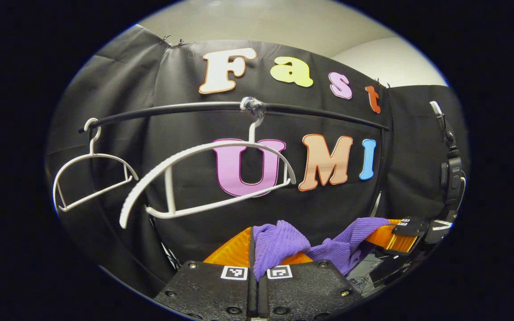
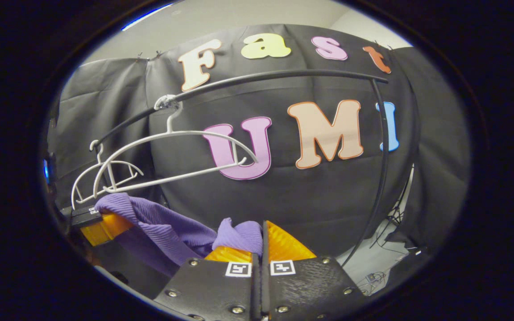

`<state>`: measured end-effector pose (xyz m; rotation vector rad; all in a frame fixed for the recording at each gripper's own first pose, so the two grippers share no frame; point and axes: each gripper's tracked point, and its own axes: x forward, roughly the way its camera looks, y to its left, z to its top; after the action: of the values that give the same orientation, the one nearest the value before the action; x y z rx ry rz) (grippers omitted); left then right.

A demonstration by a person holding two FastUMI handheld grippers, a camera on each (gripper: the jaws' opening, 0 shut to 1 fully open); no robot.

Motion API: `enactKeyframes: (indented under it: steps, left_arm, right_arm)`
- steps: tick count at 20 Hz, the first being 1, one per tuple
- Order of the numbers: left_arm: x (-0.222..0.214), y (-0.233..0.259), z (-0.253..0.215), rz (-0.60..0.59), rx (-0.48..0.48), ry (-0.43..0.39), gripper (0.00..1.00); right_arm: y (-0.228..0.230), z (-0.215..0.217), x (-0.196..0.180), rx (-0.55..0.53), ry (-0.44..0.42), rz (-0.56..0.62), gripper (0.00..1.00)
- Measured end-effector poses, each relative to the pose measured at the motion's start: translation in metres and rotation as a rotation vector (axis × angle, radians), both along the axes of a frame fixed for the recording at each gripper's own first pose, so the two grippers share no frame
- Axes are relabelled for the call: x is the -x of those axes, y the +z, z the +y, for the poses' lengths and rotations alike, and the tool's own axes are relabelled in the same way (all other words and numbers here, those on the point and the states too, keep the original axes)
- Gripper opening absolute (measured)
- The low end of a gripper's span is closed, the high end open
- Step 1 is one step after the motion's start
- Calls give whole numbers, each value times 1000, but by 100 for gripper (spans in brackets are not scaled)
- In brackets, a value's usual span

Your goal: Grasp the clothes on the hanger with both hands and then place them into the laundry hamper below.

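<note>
Left gripper view shows my left gripper (image 1: pixel 254 249) with fingers closed on the purple garment (image 1: pixel 283 243), which stretches across to the right gripper (image 1: pixel 400 236), also pinching it. Above hang two bare white hangers, the near hanger (image 1: pixel 203 178) and the far hanger (image 1: pixel 92 174), on the black rail (image 1: pixel 194 108); its upright (image 2: pixel 384 178) stands right

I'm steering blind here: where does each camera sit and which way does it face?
Left gripper view: rides the left gripper, facing the rail and hangers; its fingers pinch the purple cloth; right gripper at right.
Right gripper view: rides the right gripper, same facing; left gripper at left.
Shared: rail, hangers, cloth.
</note>
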<state>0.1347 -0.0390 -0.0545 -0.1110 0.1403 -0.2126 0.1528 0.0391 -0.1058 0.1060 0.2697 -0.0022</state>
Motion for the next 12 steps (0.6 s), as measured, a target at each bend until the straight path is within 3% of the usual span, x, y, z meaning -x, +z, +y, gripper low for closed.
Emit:
enactKeyframes:
  steps: [5, 12]
  left_arm:
    - [-22, -27, -18, 30, 0, -19, 2]
    - [-49, -89, -35, 81, -66, -55, 2]
  right_arm:
    - [-19, 4, -16, -14, 6, 15, 1]
    - [-80, 1, -37, -52, 2, 101, 1]
